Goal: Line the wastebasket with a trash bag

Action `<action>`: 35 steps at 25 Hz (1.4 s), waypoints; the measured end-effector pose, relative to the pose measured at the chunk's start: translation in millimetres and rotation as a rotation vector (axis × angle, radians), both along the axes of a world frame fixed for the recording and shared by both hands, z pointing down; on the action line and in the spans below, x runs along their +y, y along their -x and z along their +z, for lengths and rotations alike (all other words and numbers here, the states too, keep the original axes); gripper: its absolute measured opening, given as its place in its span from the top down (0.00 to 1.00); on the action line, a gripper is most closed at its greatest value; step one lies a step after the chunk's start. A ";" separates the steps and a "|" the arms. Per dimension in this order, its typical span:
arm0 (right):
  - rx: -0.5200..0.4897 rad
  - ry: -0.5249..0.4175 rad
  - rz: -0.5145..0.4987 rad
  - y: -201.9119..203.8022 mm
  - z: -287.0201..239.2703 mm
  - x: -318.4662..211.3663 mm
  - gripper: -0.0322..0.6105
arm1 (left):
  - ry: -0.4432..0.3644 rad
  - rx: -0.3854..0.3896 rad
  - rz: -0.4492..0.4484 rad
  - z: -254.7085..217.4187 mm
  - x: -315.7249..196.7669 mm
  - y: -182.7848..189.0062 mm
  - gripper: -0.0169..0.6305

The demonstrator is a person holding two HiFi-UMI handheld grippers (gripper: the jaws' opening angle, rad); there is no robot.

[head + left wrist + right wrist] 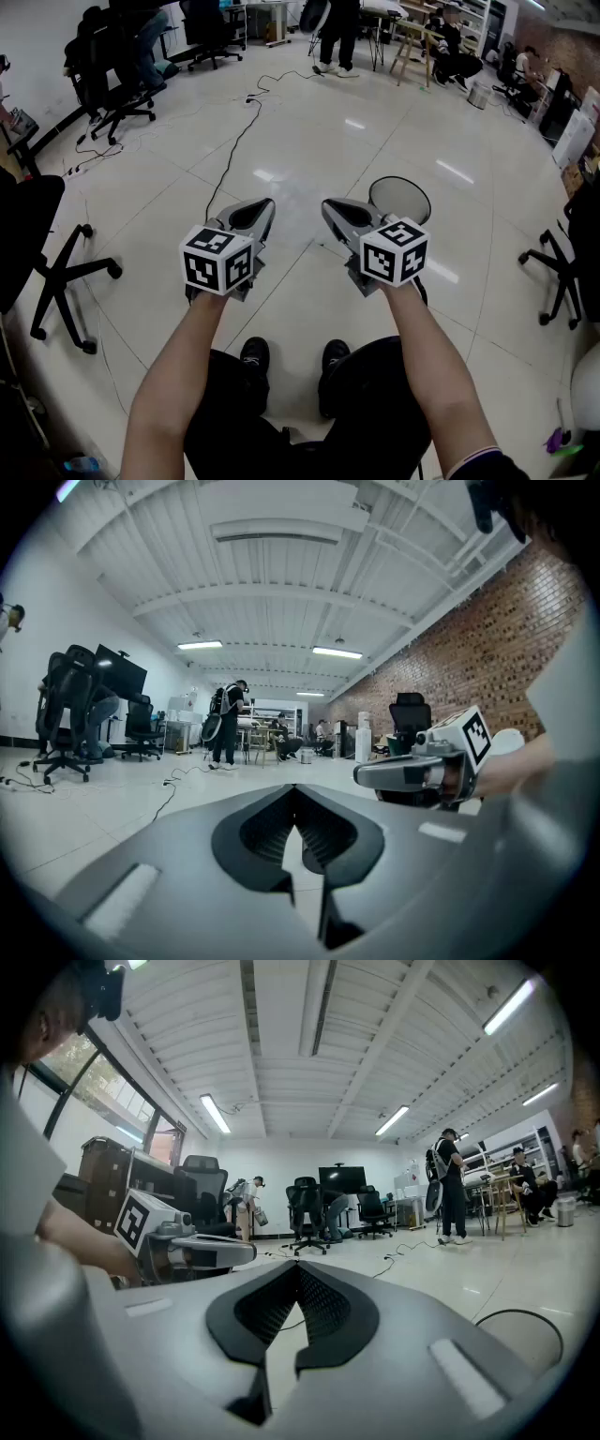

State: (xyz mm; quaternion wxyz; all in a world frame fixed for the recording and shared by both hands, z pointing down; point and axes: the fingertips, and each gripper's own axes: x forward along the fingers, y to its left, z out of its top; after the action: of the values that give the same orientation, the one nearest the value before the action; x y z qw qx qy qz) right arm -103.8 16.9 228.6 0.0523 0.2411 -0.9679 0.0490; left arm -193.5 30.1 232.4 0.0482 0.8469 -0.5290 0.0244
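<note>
Looking down in the head view, both arms reach out over the tiled floor (pixel 309 131). The wastebasket (pixel 401 195) stands on the floor just beyond the right gripper (pixel 328 206), whose marker cube hides the near part of the round rim. A black cable (pixel 236 145) runs across the tiles from the far side toward the left gripper (pixel 266 204). One office chair (pixel 58 272) sits at the floor's left edge, and a second chair (pixel 561 272) sits at the right edge.

In the left gripper view, the left gripper (pixel 295 791) has its jaws brought together at the tips and holds nothing; only floor shows behind them. The right gripper (pixel 412 772) floats level just to its right. A standing person (pixel 228 722) is far off.

In the right gripper view, the right gripper (pixel 298 1267) is likewise fully closed and empty. The left gripper (pixel 192 1249) is beside it at the left. A thin dark loop (pixel 517 1312) lies on the floor at the lower right; I cannot tell whether it is cable or the wastebasket's rim.
</note>
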 end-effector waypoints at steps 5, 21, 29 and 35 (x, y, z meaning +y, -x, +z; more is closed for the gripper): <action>0.003 0.001 0.011 -2.5 1.6 0.1 0.95 | 0.004 0.016 -0.007 0.3 0.8 2.8 0.96; 0.072 -0.041 0.021 -3.4 -8.3 -23.7 0.95 | 0.030 -0.064 0.006 10.5 -15.8 14.6 0.96; 0.104 -0.044 -0.008 -7.8 6.6 -63.7 0.95 | 0.060 -0.133 0.004 27.7 -47.2 18.5 0.96; 0.107 -0.027 -0.021 -9.7 32.6 -96.5 0.95 | 0.123 -0.107 -0.034 55.7 -78.4 29.3 0.96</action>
State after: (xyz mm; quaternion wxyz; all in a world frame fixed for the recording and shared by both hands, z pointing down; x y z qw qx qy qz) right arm -94.1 -79.6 261.2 0.1011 0.2340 -0.9667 0.0223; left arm -222.8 -48.3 288.1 0.0724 0.8308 -0.5424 0.1014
